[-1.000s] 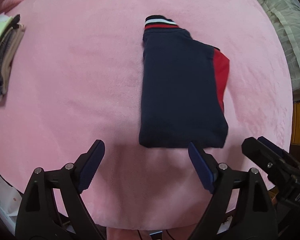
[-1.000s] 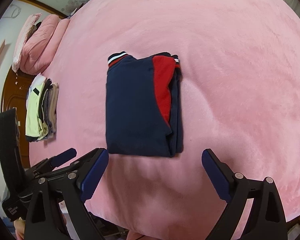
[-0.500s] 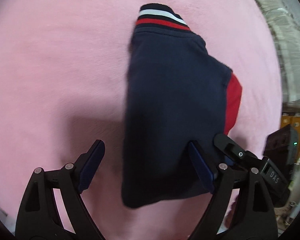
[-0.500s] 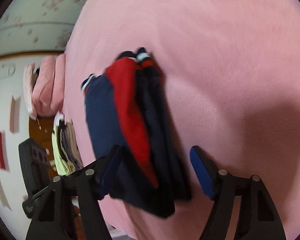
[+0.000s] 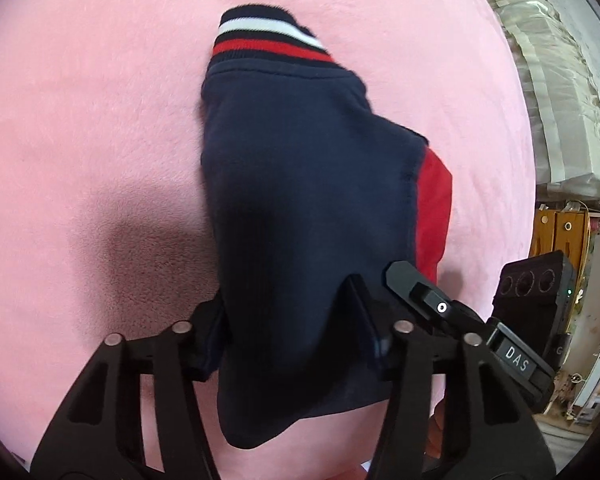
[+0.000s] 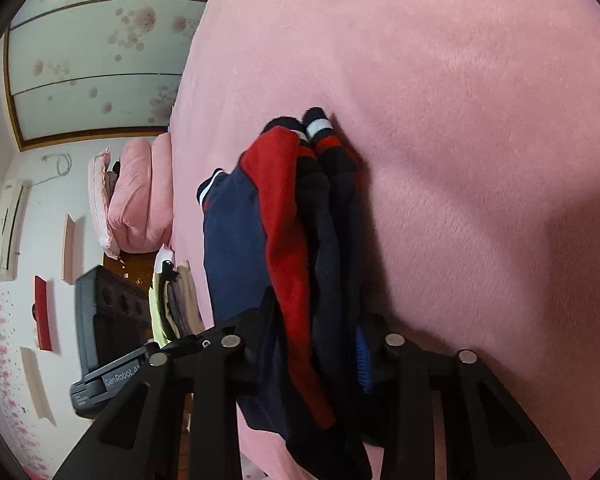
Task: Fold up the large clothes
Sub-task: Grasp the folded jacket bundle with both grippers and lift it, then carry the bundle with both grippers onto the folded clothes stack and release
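A folded navy garment [image 5: 300, 184] with a red panel and red-and-white striped ribbing lies on the pink bed cover [image 5: 80, 120]. My left gripper [image 5: 290, 320] straddles the left part of its near edge. Its jaws are closing, and the navy cloth bunches between the pads. The right wrist view shows the same garment [image 6: 288, 240] edge-on, in stacked navy and red layers. My right gripper [image 6: 316, 340] is closing on the right part of that near edge, with the layers squeezed between its fingers. The near edge hangs below both grippers.
A stack of folded clothes [image 6: 172, 300] lies at the bed's left edge, with pink bedding [image 6: 140, 200] beyond it. A curtain [image 5: 560, 80] and wooden furniture [image 5: 556, 232] stand past the right edge. The two grippers are close side by side.
Both grippers have come down from above the bed onto the garment's near edge. Their jaws have narrowed from wide open to pinching the cloth. The right gripper has also rolled.
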{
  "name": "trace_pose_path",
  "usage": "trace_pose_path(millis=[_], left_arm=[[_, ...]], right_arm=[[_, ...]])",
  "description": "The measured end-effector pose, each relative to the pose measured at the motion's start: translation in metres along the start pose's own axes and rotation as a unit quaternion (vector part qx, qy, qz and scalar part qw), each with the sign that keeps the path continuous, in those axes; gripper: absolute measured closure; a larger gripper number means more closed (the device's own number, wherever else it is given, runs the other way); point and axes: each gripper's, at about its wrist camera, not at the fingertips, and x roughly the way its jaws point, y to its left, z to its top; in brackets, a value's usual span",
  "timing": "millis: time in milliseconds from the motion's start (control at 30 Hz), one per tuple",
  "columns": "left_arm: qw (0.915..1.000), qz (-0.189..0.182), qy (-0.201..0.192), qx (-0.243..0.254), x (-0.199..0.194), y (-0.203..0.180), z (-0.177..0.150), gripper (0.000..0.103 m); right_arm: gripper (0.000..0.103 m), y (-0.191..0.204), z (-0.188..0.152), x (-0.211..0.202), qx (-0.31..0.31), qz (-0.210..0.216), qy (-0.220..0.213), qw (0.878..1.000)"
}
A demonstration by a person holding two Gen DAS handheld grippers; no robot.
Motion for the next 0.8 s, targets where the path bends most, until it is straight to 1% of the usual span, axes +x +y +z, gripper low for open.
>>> trace_pose_path(millis=[33,100,133,233,300,400,500,567,667,700,733,800], left_arm=[[1.0,0.0,-0.002,0.002,-0.004,-0.002,-0.001,0.059],[1.0,-0.005,-0.004,0.0,-0.014,-0.003,0.001,0.061],[0.9999,-0.01,-0.003,-0.001,-0.021,-0.003,0.001,0.061],[0.9999,-0.012,0.003,0.005,-0.045,-0.007,-0.004,0.061],[0.9999,-0.002,0.01,0.009,-0.068,-0.003,-0.002,0.061],[0.9999,0.009,0.007,0.012,-0.11,0.009,-0.01,0.062],[0.9999,0.008,-0.012,0.003,-0.162,0.042,-0.018,0.064],[0.9996,0.01,-0.026,-0.01,-0.199,0.072,-0.024,0.065],[0.998,0.023,-0.051,-0.029,-0.257,0.121,-0.031,0.067],[0.9972,0.032,-0.059,-0.033,-0.282,0.143,-0.034,0.068],[0.9961,0.042,-0.068,-0.037,-0.305,0.164,-0.037,0.068],[0.9939,0.056,-0.083,-0.047,-0.341,0.195,-0.04,0.068]], right_arm=[[0.075,0.004,-0.002,-0.002,-0.005,-0.001,-0.004,1.0],[0.076,0.014,-0.006,-0.005,-0.019,-0.006,-0.012,1.0],[0.076,0.016,-0.008,-0.008,-0.023,-0.006,-0.015,1.0],[0.077,0.039,-0.018,-0.022,-0.04,-0.014,-0.028,0.999],[0.078,0.062,-0.032,-0.031,-0.06,-0.021,-0.036,0.997],[0.078,0.088,-0.051,-0.035,-0.071,-0.022,-0.028,0.997],[0.078,0.123,-0.075,-0.026,-0.084,-0.014,-0.026,0.996],[0.078,0.152,-0.094,-0.014,-0.097,-0.003,-0.018,0.995],[0.078,0.202,-0.122,0.016,-0.134,0.007,-0.003,0.991],[0.078,0.227,-0.137,0.031,-0.157,0.008,0.006,0.988],[0.078,0.242,-0.146,0.043,-0.167,0.013,0.012,0.986],[0.078,0.28,-0.168,0.073,-0.174,0.035,0.033,0.984]])
